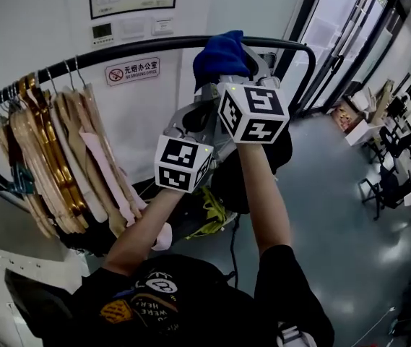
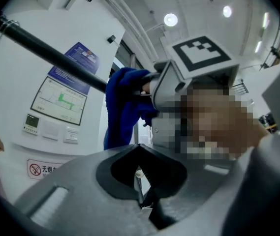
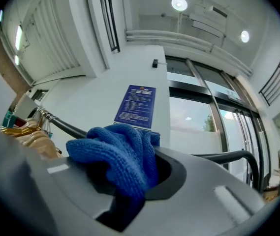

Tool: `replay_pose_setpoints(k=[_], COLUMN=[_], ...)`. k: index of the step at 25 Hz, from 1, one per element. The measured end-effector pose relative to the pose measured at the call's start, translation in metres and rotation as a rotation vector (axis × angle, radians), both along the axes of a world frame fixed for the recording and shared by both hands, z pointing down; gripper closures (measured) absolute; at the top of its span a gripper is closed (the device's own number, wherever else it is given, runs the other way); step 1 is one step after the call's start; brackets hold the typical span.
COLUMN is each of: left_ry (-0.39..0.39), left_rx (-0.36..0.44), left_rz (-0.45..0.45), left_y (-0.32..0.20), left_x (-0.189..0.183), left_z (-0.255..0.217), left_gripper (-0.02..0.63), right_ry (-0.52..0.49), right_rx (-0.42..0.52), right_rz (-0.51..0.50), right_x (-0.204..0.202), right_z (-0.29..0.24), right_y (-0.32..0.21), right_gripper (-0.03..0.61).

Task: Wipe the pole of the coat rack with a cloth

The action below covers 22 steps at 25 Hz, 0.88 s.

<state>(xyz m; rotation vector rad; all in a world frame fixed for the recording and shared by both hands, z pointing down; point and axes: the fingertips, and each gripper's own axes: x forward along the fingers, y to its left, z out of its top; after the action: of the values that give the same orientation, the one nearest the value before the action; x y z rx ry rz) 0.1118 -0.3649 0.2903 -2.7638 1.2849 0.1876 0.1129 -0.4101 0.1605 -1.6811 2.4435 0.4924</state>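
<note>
**Blue cloth pressed on the rack's top pole**

The blue cloth (image 1: 222,55) sits bunched on top of the black pole (image 1: 139,48) of the coat rack, near where the pole bends down at its right end. The right gripper (image 3: 130,180) has its jaws clamped on the cloth: in the right gripper view the knitted fabric fills the gap between them and spills over the left jaw, with the pole running behind it to both sides.

The left gripper (image 2: 142,193) is held just below and to the left of the right one, away from the pole. Its jaws are closed together with nothing between them. In its view the cloth hangs over the pole above.

Further left along the pole hangs a tight row of wooden and gold hangers (image 1: 61,161). On the white wall behind are a no-smoking sign (image 1: 133,71) and a blue notice (image 3: 136,105). Glass doors (image 1: 349,35) stand to the right, over a grey floor (image 1: 335,223).
</note>
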Motion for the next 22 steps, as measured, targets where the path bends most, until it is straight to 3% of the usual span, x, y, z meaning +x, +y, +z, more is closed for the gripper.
replay_pose_setpoints(k=[6,11,16,22], left_ry=[0.004,0.025,0.035,0.03], left_rx=[-0.044,-0.059,-0.043,-0.031], left_rz=[-0.074,-0.117,-0.115,-0.05], left_y=[0.001,0.0,-0.001,-0.003], left_x=[-0.052,-0.082,-0.08,-0.037], left_z=[0.03,0.037,0.032,0.029], left_gripper=[0.617,0.617,0.617,0.617], right_ry=[0.095,0.113,0.103,0.011], right_rx=[0.042,0.042,0.02,-0.027], right_rz=[-0.112,-0.173,-0.152,-0.015], right_x=[-0.088,-0.125,-0.096,0.007], right_z=[0.011,0.019,0.019,0.016], right_y=[0.021,0.028,0.017,-0.015], right_gripper=[0.508,0.508,0.509,0.509])
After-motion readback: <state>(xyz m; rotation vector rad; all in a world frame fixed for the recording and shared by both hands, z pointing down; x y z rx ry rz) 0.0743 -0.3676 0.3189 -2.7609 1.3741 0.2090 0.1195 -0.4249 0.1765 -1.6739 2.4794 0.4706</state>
